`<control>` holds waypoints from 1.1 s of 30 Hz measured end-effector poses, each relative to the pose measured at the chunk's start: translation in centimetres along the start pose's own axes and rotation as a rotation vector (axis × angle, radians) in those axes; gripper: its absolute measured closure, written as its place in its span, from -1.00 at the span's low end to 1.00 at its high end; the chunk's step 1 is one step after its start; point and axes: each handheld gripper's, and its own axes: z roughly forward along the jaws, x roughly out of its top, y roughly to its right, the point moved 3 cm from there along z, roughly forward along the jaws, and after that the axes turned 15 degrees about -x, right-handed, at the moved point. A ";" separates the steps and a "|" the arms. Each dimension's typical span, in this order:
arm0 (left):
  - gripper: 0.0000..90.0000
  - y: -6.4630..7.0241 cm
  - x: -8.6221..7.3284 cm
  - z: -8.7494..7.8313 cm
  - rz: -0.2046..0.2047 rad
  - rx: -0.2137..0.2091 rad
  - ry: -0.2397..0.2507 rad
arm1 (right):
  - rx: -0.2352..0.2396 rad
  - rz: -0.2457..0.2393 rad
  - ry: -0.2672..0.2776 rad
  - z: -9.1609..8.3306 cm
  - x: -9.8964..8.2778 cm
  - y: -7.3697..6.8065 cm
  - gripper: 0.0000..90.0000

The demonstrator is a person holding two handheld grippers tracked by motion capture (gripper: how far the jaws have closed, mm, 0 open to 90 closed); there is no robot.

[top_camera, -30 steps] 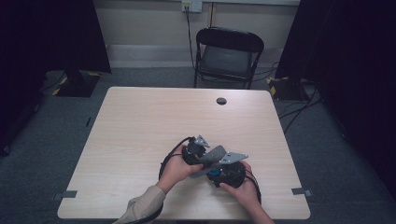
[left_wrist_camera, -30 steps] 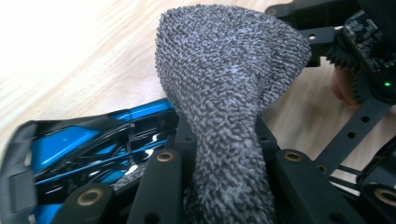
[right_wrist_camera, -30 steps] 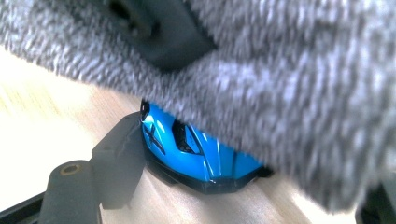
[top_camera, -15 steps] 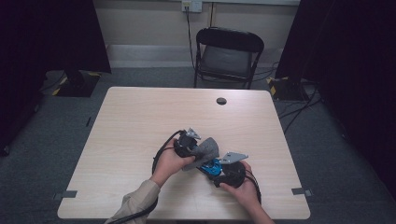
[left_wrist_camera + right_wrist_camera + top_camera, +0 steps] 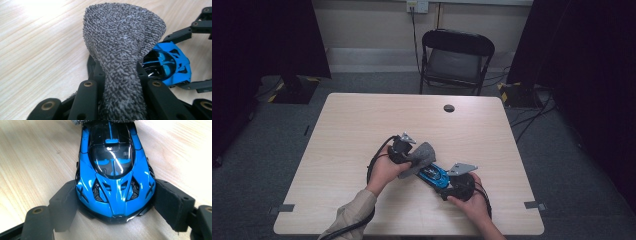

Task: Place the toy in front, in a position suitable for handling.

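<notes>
A glossy blue toy car [image 5: 113, 180] is being clamped between the right gripper's [image 5: 113, 207] pads while a grey terry cloth [image 5: 122, 50], pinched in the closed left gripper [image 5: 120, 100], is being held against it.

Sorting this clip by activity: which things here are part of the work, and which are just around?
In use:
- blue toy car, clamped by the right gripper
- grey cloth, pinched in the left gripper, lying against the car

Bystanders:
- folding chair behind the table
- wall socket

right gripper [image 5: 115, 202] has its pads squeezed on both sides of a blue toy car [image 5: 113, 172] sitting on the wooden table [image 5: 37, 157]
</notes>
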 end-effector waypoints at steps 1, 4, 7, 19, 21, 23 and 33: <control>0.60 0.0 0.0 0.0 0.000 0.000 0.000 | 0.000 0.000 0.000 0.0 0.0 0.0 -0.47; 0.60 -0.4 0.0 -0.3 -0.003 0.014 -0.004 | 0.000 0.000 0.000 0.0 0.0 0.0 -0.47; 0.60 -0.6 0.0 -0.6 -0.010 0.024 -0.002 | -0.001 0.000 0.000 0.0 0.0 0.0 -0.47; 0.60 -1.6 -0.5 -1.6 -0.033 0.055 0.014 | -0.001 -0.002 0.001 0.0 0.0 0.0 -0.47; 0.60 -1.6 -0.6 -1.7 -0.037 0.057 0.015 | -0.001 -0.001 0.001 0.0 0.0 0.0 -0.47; 0.60 -1.4 -0.5 -1.9 -0.034 0.052 0.026 | -0.001 -0.001 0.001 0.0 0.0 0.0 -0.47; 0.60 2.2 0.4 -0.9 0.040 -0.021 0.039 | -0.002 -0.001 0.001 0.0 0.0 0.0 -0.47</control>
